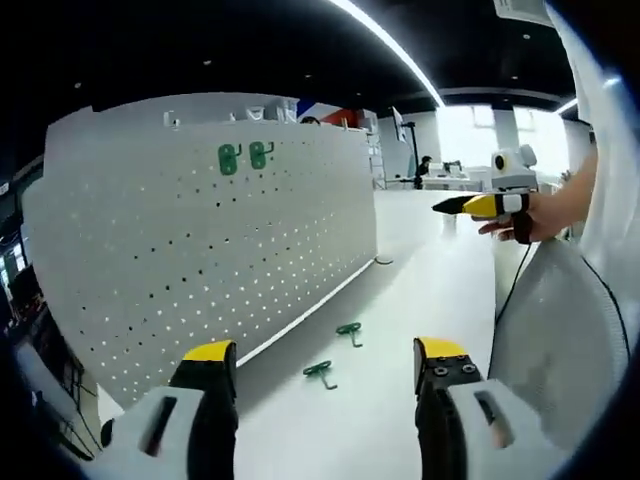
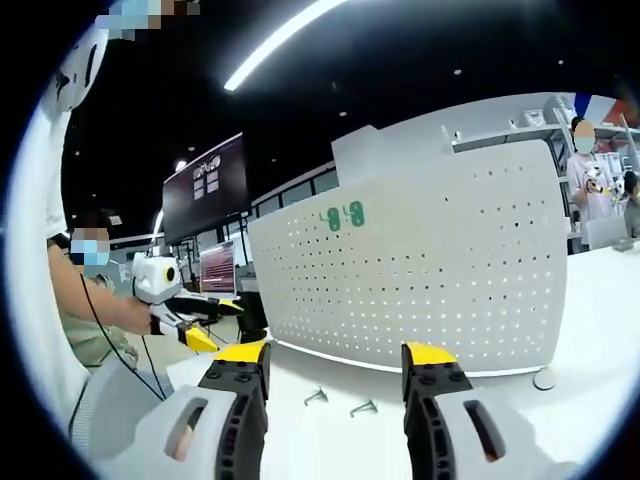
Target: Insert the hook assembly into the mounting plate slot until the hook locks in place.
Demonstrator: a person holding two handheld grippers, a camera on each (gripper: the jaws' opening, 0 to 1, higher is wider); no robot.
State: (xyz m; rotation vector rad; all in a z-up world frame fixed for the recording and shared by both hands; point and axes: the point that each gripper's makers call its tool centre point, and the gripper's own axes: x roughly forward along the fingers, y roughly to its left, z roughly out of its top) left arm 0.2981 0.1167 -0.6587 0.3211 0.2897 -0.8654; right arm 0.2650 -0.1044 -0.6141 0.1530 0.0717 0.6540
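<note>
I hold my left gripper (image 1: 325, 365) and my right gripper (image 2: 335, 365) with jaws wide apart and empty, because the two green hooks (image 1: 335, 352) lie loose on the table (image 1: 430, 280) just ahead between my jaws, in front of the pegboard (image 1: 200, 250), waiting to be picked.

Black ceiling (image 1: 250, 40), long strip light (image 1: 385, 45), bright windows (image 1: 465, 135)

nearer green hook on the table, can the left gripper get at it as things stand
Probably yes. The nearer green hook lies flat on the white table, ahead of the left gripper and between its open jaws, with nothing over it. The other hook lies apart, and the pegboard stands off to one side.
</note>
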